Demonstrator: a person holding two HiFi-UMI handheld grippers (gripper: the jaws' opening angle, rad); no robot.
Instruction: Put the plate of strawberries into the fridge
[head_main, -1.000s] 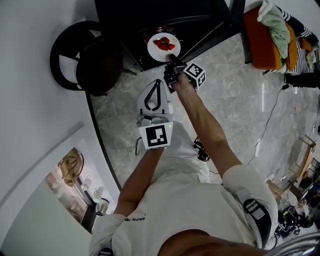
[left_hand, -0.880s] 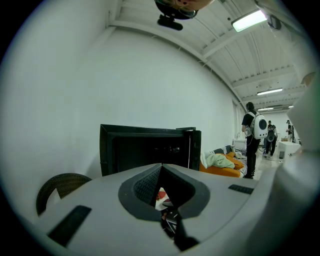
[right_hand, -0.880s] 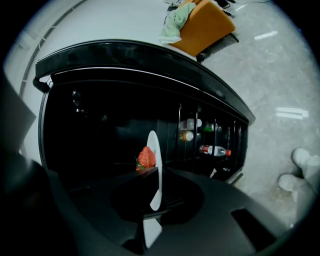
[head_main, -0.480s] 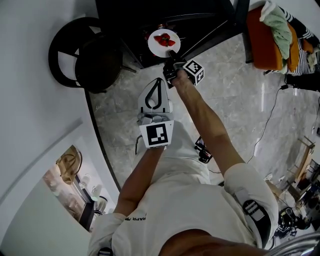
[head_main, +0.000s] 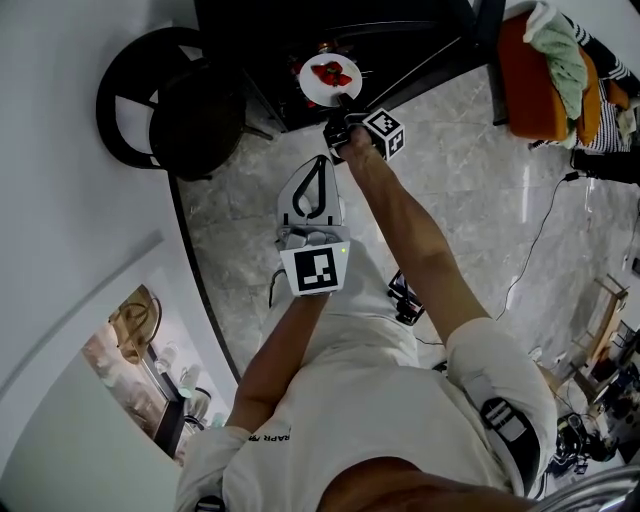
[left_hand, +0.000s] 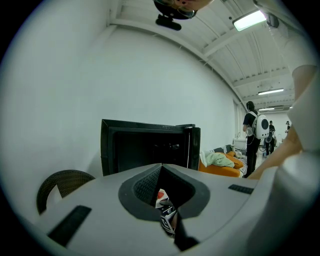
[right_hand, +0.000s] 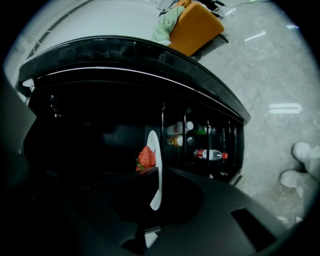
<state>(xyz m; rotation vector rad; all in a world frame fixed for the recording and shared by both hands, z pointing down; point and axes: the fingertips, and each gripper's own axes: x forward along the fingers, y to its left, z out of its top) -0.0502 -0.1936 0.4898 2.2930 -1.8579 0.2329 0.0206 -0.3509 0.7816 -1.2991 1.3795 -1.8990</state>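
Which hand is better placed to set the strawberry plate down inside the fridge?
Right: the right gripper grips the plate at the open fridge; the left gripper hangs back, jaws shut, empty.

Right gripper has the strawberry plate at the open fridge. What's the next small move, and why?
Probably ease the right gripper forward a little, plate level, before letting go. Its jaws are clamped on the near rim of the plate, and the plate with its strawberries is only just at the dark opening of the fridge; no shelf shows under it.
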